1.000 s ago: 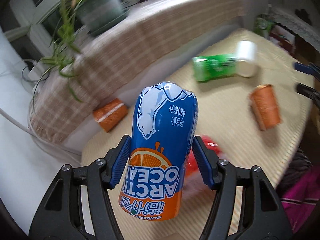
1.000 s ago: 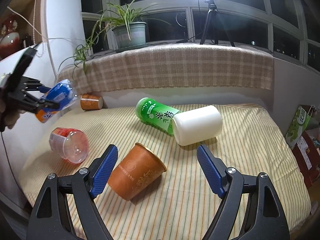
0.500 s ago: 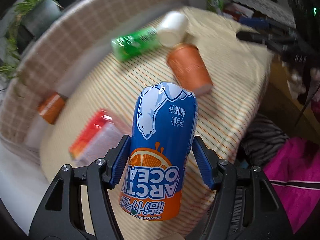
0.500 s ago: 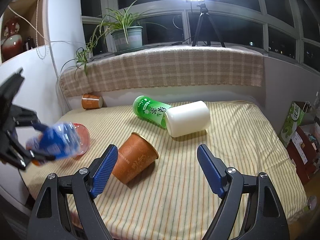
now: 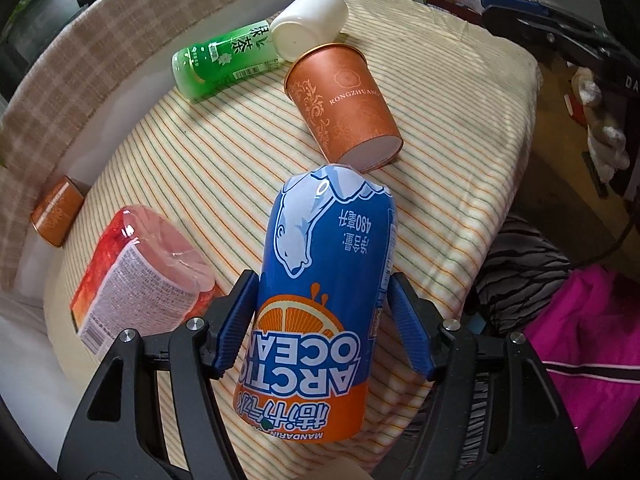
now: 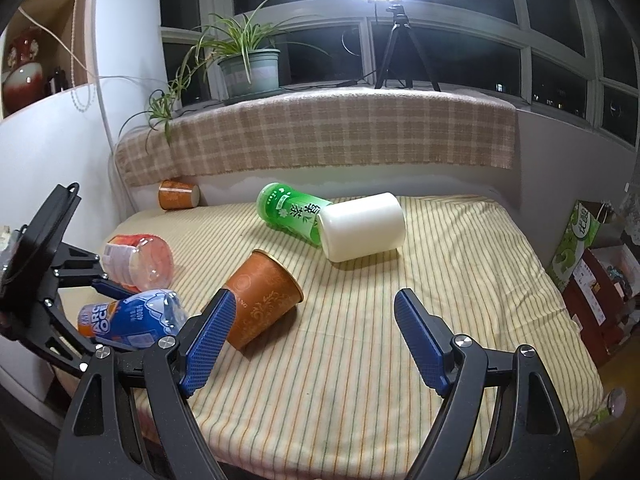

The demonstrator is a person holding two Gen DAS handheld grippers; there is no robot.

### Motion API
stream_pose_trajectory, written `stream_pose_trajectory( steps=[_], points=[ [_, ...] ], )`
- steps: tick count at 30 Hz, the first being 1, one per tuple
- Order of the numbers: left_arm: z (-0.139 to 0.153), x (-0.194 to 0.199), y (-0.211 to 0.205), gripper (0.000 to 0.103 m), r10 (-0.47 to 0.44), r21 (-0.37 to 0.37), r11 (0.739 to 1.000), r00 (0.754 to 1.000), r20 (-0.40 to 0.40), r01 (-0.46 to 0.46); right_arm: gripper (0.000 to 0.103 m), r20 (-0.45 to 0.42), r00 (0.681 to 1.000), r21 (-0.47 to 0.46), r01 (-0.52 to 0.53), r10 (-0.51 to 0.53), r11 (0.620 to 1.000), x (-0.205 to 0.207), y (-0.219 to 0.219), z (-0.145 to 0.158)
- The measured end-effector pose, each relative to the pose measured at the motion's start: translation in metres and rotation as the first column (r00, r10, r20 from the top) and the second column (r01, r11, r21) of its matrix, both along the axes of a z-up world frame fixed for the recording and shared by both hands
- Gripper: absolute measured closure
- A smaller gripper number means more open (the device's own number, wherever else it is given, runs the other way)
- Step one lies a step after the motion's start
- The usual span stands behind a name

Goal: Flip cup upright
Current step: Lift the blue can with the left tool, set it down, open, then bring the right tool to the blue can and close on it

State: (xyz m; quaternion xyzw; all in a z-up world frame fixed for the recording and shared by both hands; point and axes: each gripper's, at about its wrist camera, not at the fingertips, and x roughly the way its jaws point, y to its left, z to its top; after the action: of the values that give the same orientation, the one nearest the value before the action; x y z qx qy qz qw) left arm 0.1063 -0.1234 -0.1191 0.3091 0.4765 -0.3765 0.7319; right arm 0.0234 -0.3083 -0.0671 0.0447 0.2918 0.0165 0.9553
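My left gripper [image 5: 324, 324] is shut on a blue and orange Arctic Ocean bottle [image 5: 320, 312], held low over the table's near left corner; the bottle also shows in the right wrist view [image 6: 132, 318]. An orange paper cup [image 6: 262, 298] lies on its side mid-table, also seen in the left wrist view [image 5: 344, 100]. A white cup [image 6: 360, 226] lies on its side behind it. My right gripper [image 6: 310, 344] is open and empty, above the front of the table, just right of the orange cup.
A green tea bottle [image 6: 290, 212] lies against the white cup. A clear red-labelled bottle [image 6: 136, 260] lies at the left. A second small orange cup [image 6: 178, 195] lies at the back left by the wall. The striped tablecloth [image 6: 440, 280] covers the table.
My left gripper has swung with the blue bottle from high at the left down to the table's near left corner. The right gripper has edged slightly forward.
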Motion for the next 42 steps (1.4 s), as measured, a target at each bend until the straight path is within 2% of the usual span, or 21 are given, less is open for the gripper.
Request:
stream_pose_trajectory(
  steps=[6,11,17,20,21,23,25,29,30,32,34,38,42],
  points=[
    [0.001,0.005,0.006,0.023,0.023,-0.025,0.999,1.0,-0.02,-0.024,0.022,0.0,0.999,-0.016,-0.043,0.043,0.999,0.002,0.007,0.001],
    [0.01,0.004,0.017,0.023,0.045,-0.05,0.998,0.999,0.003,-0.045,0.022,-0.016,0.99,-0.031,-0.142,0.142,0.989,0.007,0.016,0.003],
    [0.032,-0.004,0.048,0.023,0.128,-0.118,0.985,0.991,0.043,-0.122,0.022,-0.059,0.934,-0.102,-0.357,0.353,0.928,0.023,0.036,0.011],
    [0.044,-0.017,0.075,0.023,0.212,-0.176,0.964,0.976,0.053,-0.2,0.022,-0.094,0.873,-0.179,-0.487,0.478,0.855,0.028,0.059,0.015],
    [0.047,-0.022,0.081,0.023,0.233,-0.186,0.958,0.971,0.055,-0.22,0.022,-0.111,0.846,-0.21,-0.533,0.522,0.82,0.028,0.068,0.016],
    [0.05,-0.036,0.101,0.023,0.312,-0.22,0.93,0.949,0.052,-0.294,0.022,-0.152,0.78,-0.265,-0.624,0.607,0.735,0.029,0.088,0.016],
    [0.049,-0.051,0.115,0.023,0.375,-0.246,0.902,0.926,0.036,-0.356,0.022,-0.216,0.689,-0.295,-0.721,0.692,0.627,0.03,0.111,0.014],
    [0.035,-0.082,0.138,0.023,0.499,-0.26,0.836,0.867,-0.008,-0.484,0.022,-0.32,0.553,-0.336,-0.825,0.769,0.454,0.031,0.147,0.003],
    [0.032,-0.091,0.141,0.023,0.516,-0.251,0.828,0.857,-0.006,-0.5,0.022,-0.352,0.507,-0.334,-0.853,0.787,0.401,0.032,0.158,-0.001],
    [0.027,-0.104,0.145,0.023,0.537,-0.238,0.819,0.844,0.002,-0.521,0.022,-0.392,0.447,-0.325,-0.885,0.804,0.334,0.036,0.172,-0.006],
    [0.022,-0.116,0.149,0.023,0.559,-0.235,0.804,0.829,-0.012,-0.545,0.022,-0.451,0.375,-0.333,-0.912,0.81,0.238,0.036,0.19,-0.014],
    [0.018,-0.123,0.16,0.023,0.598,-0.256,0.762,0.798,-0.076,-0.595,0.024,-0.549,0.28,-0.356,-0.931,0.788,0.082,0.036,0.22,-0.03],
    [0.014,-0.128,0.167,0.023,0.618,-0.265,0.742,0.782,-0.085,-0.615,0.026,-0.616,0.24,-0.38,-0.925,0.75,-0.016,0.043,0.239,-0.043]
  ],
)
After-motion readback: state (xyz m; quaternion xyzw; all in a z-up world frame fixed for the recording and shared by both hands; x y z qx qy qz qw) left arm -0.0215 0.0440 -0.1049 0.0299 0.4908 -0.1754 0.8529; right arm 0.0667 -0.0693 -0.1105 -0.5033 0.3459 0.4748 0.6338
